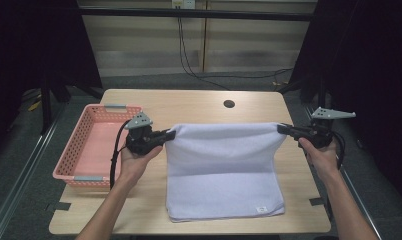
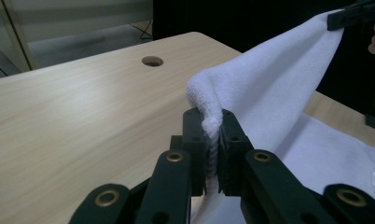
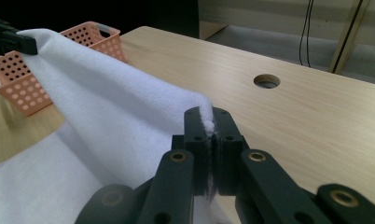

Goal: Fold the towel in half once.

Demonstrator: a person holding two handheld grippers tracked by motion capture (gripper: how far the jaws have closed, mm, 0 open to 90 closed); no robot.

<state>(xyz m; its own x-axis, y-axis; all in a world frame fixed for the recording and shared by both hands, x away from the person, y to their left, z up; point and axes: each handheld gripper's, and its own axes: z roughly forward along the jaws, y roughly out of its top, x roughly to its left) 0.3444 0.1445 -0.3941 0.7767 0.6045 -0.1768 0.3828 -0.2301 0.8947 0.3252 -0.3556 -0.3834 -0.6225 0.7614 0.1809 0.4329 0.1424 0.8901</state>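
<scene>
Gripping one upper corner each, the left tool [image 1: 168,134] and the right tool [image 1: 281,128] are clamped on the white towel [image 1: 221,165]; its top edge is stretched taut between them, raised off the wooden surface [image 1: 189,105]; its lower part lies folded toward six o'clock; a pink perforated basket [image 1: 74,150] sits at nine o'clock, just beside the left hand [image 1: 134,162].
</scene>
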